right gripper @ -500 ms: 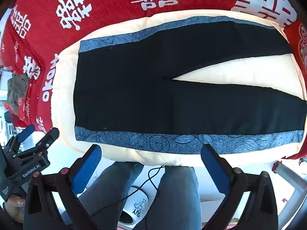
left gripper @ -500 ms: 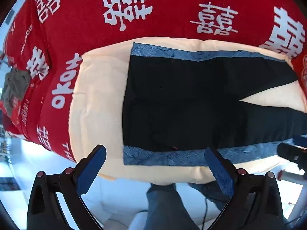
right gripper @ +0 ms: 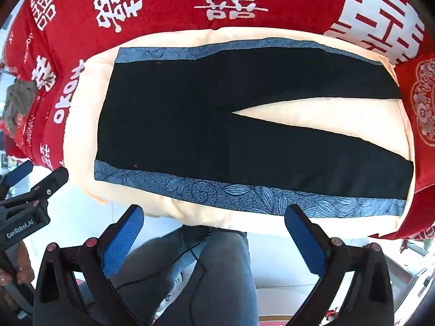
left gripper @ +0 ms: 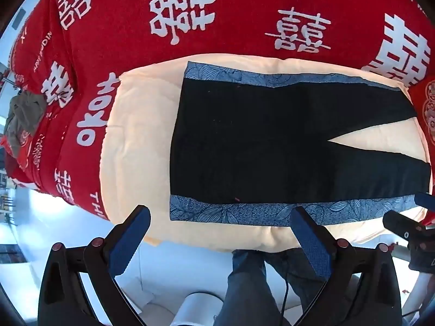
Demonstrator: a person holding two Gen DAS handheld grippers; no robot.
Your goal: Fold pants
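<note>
Black pants [left gripper: 258, 146] [right gripper: 217, 125] with blue patterned side stripes lie flat on a cream pad [left gripper: 141, 141] [right gripper: 326, 114]. The waist is at the left and the two legs spread apart to the right. My left gripper [left gripper: 220, 217] is open and empty, just short of the near stripe at the waist end. My right gripper [right gripper: 214, 214] is open and empty, just short of the near stripe [right gripper: 244, 193] further along the leg. Each gripper shows at the edge of the other's view.
The pad lies on a red blanket [left gripper: 190, 13] [right gripper: 163, 5] with white characters. A grey-brown cloth [left gripper: 24, 114] sits at the far left. The person's jeans-clad legs [right gripper: 206, 271] and a cable are below the pad's near edge.
Both grippers have moved slightly forward toward the near edge of the pants. The pants have not moved.
</note>
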